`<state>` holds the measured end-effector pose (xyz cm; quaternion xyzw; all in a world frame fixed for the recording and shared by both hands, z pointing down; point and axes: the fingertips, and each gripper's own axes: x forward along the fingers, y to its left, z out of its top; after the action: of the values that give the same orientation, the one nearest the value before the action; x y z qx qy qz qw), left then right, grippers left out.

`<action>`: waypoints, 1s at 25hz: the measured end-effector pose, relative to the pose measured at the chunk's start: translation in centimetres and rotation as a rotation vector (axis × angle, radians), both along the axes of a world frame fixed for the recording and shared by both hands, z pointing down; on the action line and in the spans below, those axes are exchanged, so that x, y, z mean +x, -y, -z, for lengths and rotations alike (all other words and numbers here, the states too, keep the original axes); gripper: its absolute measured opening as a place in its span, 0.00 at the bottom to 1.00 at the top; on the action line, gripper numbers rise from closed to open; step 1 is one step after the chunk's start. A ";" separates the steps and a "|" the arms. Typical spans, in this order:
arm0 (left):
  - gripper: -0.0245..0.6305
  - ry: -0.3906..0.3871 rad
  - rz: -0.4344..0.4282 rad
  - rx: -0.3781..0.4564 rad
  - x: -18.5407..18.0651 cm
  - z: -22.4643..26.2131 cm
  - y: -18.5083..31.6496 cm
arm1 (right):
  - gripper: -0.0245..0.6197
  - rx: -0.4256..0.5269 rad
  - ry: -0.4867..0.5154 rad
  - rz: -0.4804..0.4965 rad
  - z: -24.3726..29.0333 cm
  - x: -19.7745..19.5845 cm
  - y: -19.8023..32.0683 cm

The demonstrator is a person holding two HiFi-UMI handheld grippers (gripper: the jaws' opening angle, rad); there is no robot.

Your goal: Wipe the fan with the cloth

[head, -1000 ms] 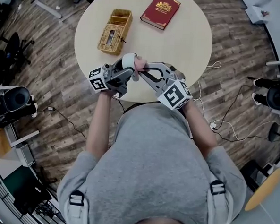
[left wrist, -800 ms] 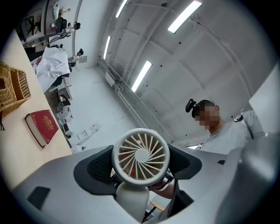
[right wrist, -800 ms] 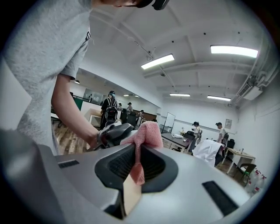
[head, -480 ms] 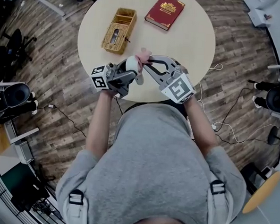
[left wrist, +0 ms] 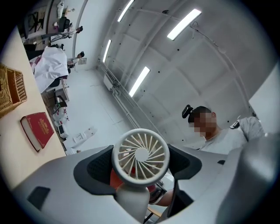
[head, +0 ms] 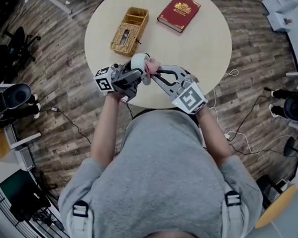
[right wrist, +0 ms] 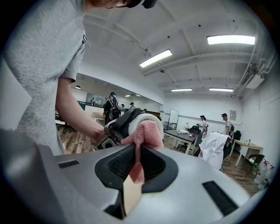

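Nearest the person, above the near edge of the round table (head: 203, 49), the two grippers meet in the air. The right gripper (right wrist: 136, 164) has its jaws pinched together on a strip of the pink cloth (right wrist: 145, 131), and the bunched free end of the cloth presses against the rim of the fan (left wrist: 141, 153). The left gripper (left wrist: 140, 168) has its jaws clamped on the fan about where the round head meets the handle. The fan is thus held off the table, touching only those jaws and the cloth.

To wipe well here, I judge that the left grip should be the firm anchor while the right one drags the cloth round the rim and over the back in short strokes. Pressing too hard could twist the fan in the jaws, and the narrow hold on the cloth could slip if it snags on the grille. A small turn of the left wrist would bring fresh parts of the rim to the cloth.

The fan's long axis runs from handle to head. The handle lies toward the base of the left gripper, and the head sits beyond the jaw tips, away from the person and toward the table's middle. The spoked grille faces back at the left gripper's camera, and the cloth shows behind it, on the opposite face.

Farther off, toward the far edge, lie a wicker basket (head: 128, 24) on the left and a red book (head: 178, 12) on the right, well apart from the work
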<state>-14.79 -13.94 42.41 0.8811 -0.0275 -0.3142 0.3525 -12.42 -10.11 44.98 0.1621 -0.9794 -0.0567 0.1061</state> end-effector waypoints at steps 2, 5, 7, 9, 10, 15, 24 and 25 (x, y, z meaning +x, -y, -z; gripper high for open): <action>0.61 -0.001 0.017 -0.008 -0.1 -0.1 0.5 | 0.10 -0.004 0.020 0.014 0.2 -0.3 -0.3; 0.61 -0.018 0.029 -0.021 -0.2 -0.2 0.8 | 0.10 -0.008 0.054 0.020 1.0 -0.4 -0.5; 0.61 -0.033 0.034 -0.025 -0.2 0.0 0.9 | 0.10 -0.028 0.100 0.012 1.5 -0.4 -0.3; 0.61 -0.052 0.031 -0.023 -0.1 0.4 0.8 | 0.10 -0.077 0.134 -0.014 1.6 0.1 0.1; 0.61 -0.064 0.027 -0.019 0.0 0.6 0.7 | 0.10 -0.095 0.137 -0.027 1.4 0.3 0.3; 0.61 -0.118 0.018 0.003 0.1 2.2 0.6 | 0.10 -0.130 0.120 -0.046 -0.1 1.1 0.6; 0.61 -0.146 0.079 -0.005 -1.0 2.4 2.9 | 0.10 -0.082 0.036 0.030 -1.7 1.2 -1.1; 0.61 -0.143 0.083 -0.009 -1.0 2.3 3.0 | 0.10 -0.073 0.032 0.038 -1.5 0.9 -1.4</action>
<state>-15.75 -16.91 40.16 0.8530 -0.0401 -0.3903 0.3442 -11.47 -8.69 46.52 0.1402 -0.9853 -0.0205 0.0950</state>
